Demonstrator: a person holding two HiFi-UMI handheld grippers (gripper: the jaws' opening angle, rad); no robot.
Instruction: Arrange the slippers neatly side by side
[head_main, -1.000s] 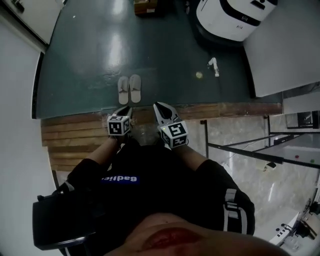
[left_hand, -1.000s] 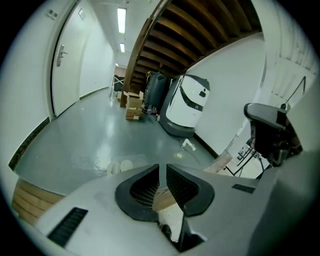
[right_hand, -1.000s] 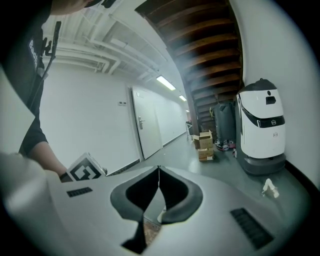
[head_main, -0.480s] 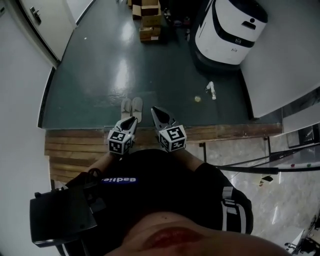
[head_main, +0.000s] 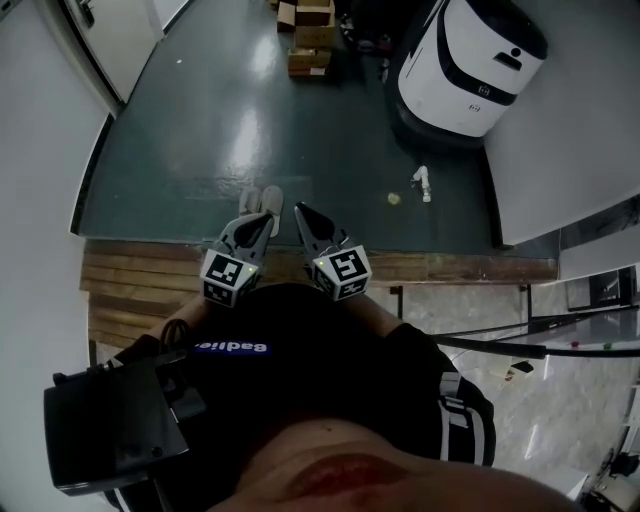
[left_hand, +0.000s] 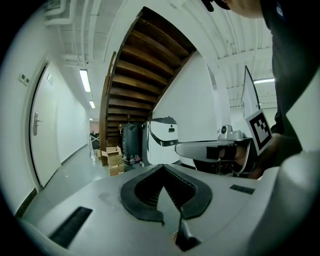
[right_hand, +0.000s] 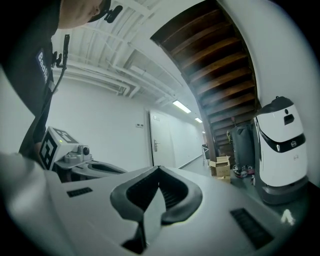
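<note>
Blue lettering (head_main: 232, 347) is showing on the person's black shirt (head_main: 330, 390), seemingly reading "Badlie". A small dark mark (head_main: 487, 92) on the white robot (head_main: 470, 55) is appearing too small to read.

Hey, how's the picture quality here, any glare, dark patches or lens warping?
Head view: the fisheye bows the wooden step, a pale glare streak sits on the dark floor, and the bottom is dim. Left gripper view: black circular vignette, with a bright ceiling light. Right gripper view: same vignette, and the staircase curves with the lens.
</note>
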